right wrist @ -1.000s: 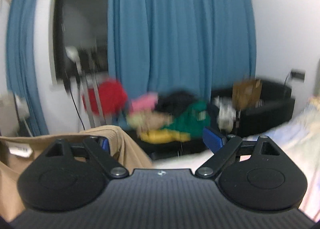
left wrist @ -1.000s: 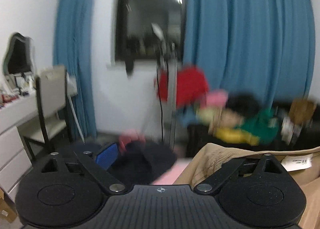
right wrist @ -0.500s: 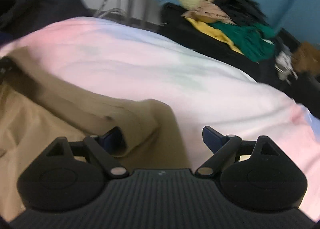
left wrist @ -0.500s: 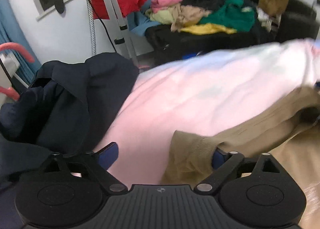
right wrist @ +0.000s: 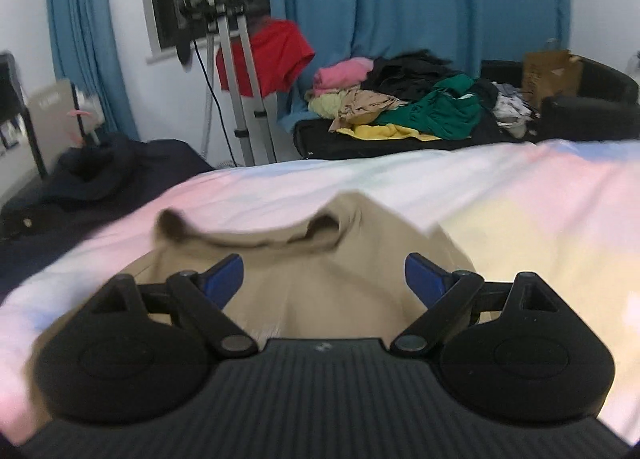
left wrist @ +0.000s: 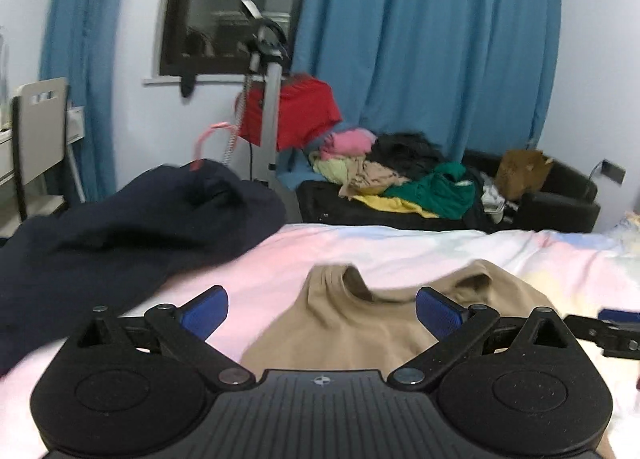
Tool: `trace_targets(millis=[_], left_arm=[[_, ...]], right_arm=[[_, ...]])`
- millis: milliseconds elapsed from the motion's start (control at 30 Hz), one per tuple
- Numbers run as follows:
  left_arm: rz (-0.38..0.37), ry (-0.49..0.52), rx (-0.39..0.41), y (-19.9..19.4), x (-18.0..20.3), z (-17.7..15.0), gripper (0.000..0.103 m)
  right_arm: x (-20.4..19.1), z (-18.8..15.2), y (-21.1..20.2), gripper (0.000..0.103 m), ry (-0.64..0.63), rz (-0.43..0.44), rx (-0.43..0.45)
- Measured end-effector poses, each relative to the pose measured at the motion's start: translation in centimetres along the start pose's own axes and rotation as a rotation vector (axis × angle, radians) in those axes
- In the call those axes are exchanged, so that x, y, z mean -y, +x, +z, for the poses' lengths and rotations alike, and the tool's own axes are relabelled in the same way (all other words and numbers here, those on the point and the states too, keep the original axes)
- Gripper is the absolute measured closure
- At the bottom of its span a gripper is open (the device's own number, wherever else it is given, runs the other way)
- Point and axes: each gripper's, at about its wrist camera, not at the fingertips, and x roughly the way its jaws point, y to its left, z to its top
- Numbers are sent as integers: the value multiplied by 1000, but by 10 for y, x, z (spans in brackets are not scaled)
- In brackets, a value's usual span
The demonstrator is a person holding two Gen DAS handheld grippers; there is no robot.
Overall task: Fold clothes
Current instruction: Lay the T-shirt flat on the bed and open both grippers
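Left gripper fingers spread wide, just been opening, nothing pinched; tan garment lies below. Right gripper fingers wide, empty, over same garment, collar away, flat on pastel bed.

A tan knit sweater with a ribbed round collar lay spread on the pastel pink-and-white bed sheet, collar toward the bed's far edge, its neckline rumpled and slightly raised.
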Motion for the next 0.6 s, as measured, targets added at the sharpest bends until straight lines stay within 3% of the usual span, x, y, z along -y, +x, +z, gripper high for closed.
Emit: trace_targets(millis=[100, 267, 333, 433, 600], left_arm=[[3, -42, 23, -67, 2, -26, 2], [6, -115, 28, -144, -7, -68, 2], [19, -113, -5, -162, -10, -75, 3], [31, -108, 16, -186, -15, -79, 3], [27, -209, -37, -178, -42, -88, 3]], right_arm=[[1, -28, -49, 14, 11, -10, 45], [5, -67, -123, 14, 53, 9, 78], [7, -77, -147, 14, 78, 14, 71], [11, -82, -176, 14, 120, 43, 96], [18, -105, -202, 14, 129, 54, 158]])
